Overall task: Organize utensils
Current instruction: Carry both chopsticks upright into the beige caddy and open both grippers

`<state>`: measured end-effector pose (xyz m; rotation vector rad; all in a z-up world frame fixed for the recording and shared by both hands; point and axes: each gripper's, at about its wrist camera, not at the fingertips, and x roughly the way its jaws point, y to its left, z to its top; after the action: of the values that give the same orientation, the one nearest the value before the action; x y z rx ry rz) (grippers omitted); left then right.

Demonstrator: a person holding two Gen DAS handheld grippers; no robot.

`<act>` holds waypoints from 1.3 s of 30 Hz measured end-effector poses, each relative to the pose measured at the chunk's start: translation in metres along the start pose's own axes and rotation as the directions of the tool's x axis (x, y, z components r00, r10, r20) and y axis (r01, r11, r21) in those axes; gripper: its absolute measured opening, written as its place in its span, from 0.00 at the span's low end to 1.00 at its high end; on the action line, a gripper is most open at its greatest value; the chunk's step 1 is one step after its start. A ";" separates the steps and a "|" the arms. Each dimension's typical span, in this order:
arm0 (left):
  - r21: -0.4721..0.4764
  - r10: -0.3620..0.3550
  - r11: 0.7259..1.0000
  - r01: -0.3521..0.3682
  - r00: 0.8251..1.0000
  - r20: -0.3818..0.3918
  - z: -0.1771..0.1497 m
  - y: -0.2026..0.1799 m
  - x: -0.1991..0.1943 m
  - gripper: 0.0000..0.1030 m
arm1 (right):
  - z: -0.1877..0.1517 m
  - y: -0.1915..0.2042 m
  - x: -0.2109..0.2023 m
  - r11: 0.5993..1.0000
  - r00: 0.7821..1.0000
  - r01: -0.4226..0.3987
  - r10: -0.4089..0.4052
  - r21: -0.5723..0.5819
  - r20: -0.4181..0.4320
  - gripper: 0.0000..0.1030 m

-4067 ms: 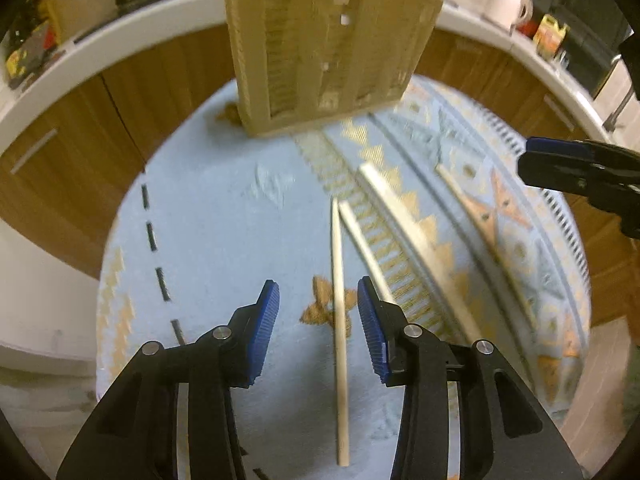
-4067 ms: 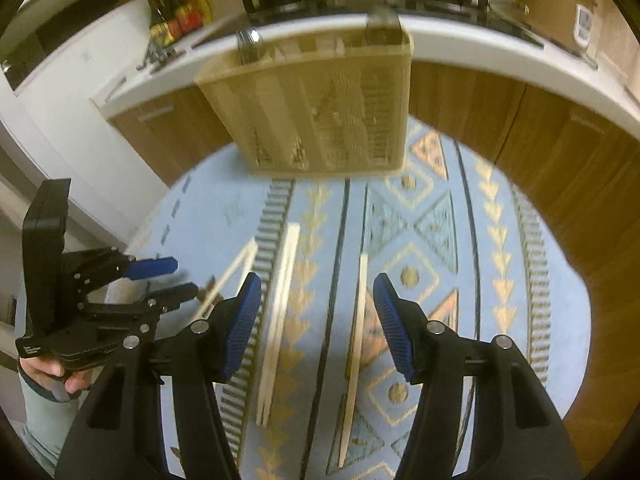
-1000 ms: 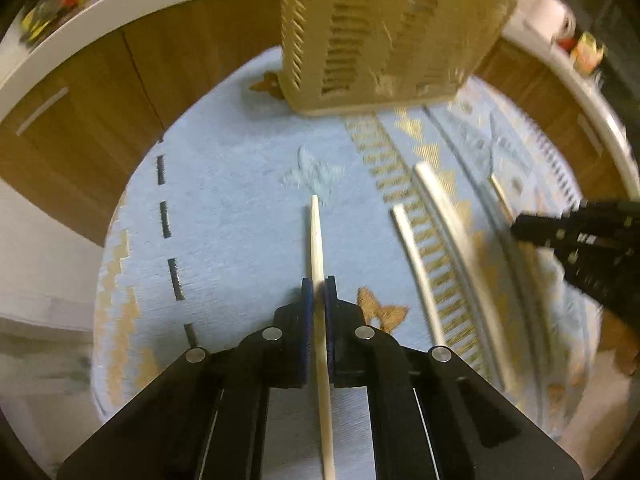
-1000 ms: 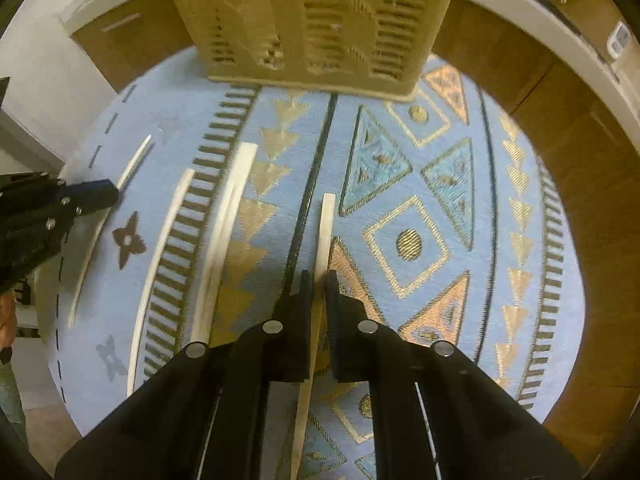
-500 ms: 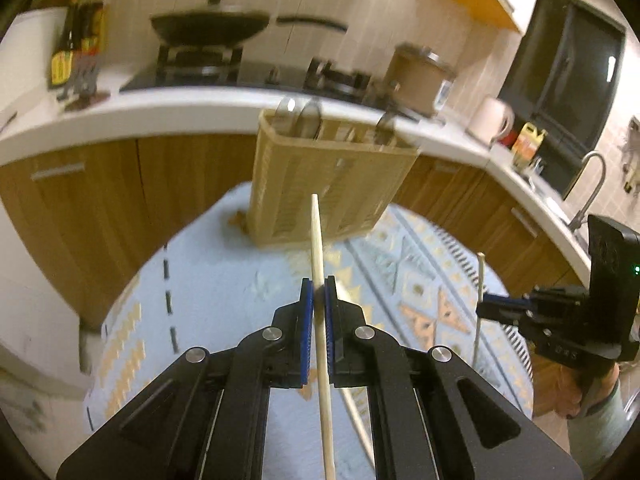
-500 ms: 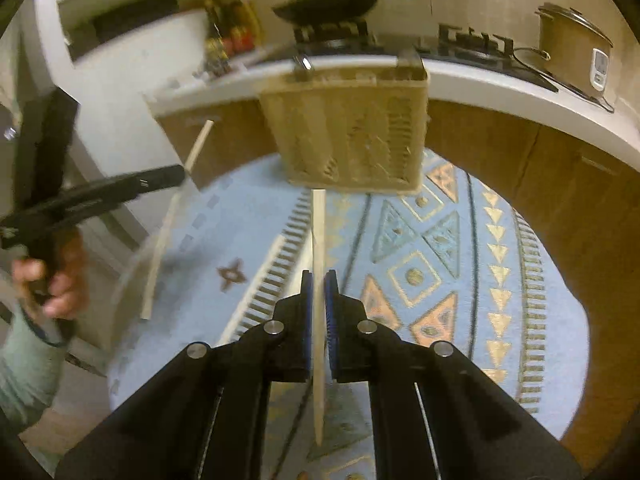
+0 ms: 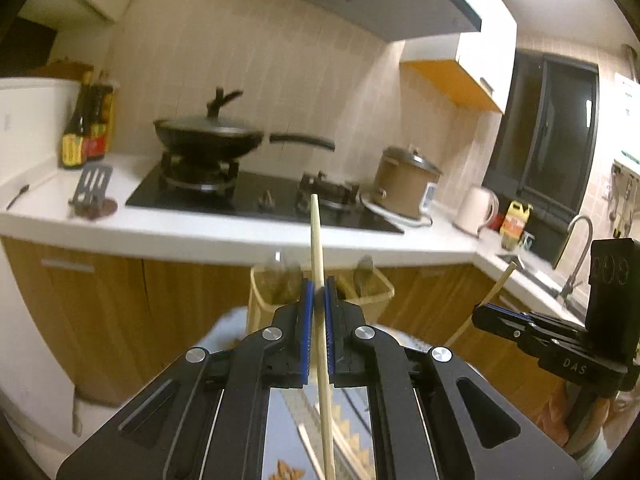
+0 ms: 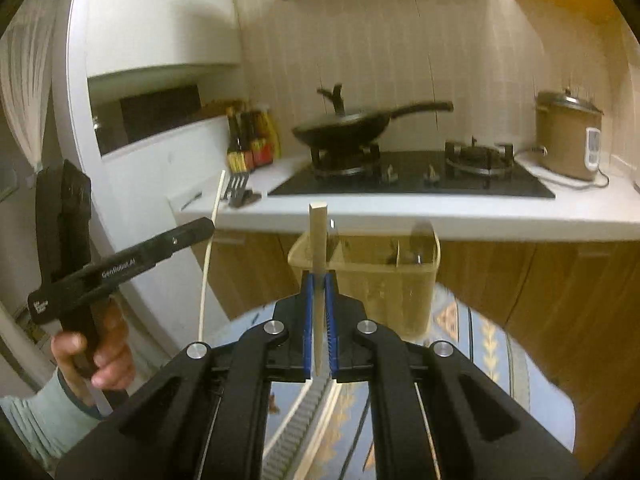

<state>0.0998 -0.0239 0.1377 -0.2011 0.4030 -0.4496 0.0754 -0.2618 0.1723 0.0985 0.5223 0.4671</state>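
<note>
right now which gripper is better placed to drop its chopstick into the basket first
Probably right. The right gripper holds its chopstick upright directly before the basket, which looks nearer in its view. The left gripper is also lined up, but the basket looks farther.

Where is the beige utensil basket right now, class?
In the right wrist view the basket stands on the patterned mat, just behind the right gripper, below the white countertop.

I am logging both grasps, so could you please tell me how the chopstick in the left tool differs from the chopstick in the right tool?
The left tool grips its chopstick along the shaft, with a long length trailing down behind; the right tool grips its chopstick close to one end. The left chopstick's forward end looks slim, the right chopstick's broad and square-cut. Both are pale wood, clamped and lifted, pointing towards the utensil basket.
</note>
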 end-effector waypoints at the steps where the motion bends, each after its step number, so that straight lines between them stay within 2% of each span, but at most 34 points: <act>1: 0.001 0.003 1.000 -0.003 1.000 0.018 0.006 -0.001 0.000 0.03 | 0.008 0.000 0.002 1.000 1.000 0.006 -0.006 -0.004 0.009 0.04; 9: -0.017 -0.009 1.000 0.011 0.993 0.116 0.043 0.004 0.018 0.03 | 0.055 -0.004 0.008 0.999 0.997 0.039 -0.038 -0.011 0.070 0.04; 17: -0.060 -0.002 0.998 0.013 0.983 0.185 0.067 0.015 0.052 0.03 | 0.085 -0.029 0.028 0.995 0.988 0.094 -0.095 0.021 0.125 0.04; 25: -0.047 0.109 0.994 -0.100 0.964 0.244 0.060 0.020 0.094 0.03 | 0.078 -0.042 0.066 0.991 0.986 0.135 -0.136 0.018 0.096 0.04; 31: -0.030 0.207 0.978 -0.207 0.936 0.284 0.040 0.022 0.114 0.03 | 0.069 -0.046 0.093 0.987 0.984 0.163 -0.162 -0.003 0.074 0.04; 39: 0.054 0.255 0.956 -0.290 0.904 0.342 0.029 0.008 0.122 0.04 | 0.060 -0.046 0.116 0.987 0.986 0.160 -0.159 -0.012 0.042 0.04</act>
<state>0.2161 -0.0699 0.1213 -0.1132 0.0719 -0.1527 0.2127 -0.2483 0.1612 0.0505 0.4822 0.3117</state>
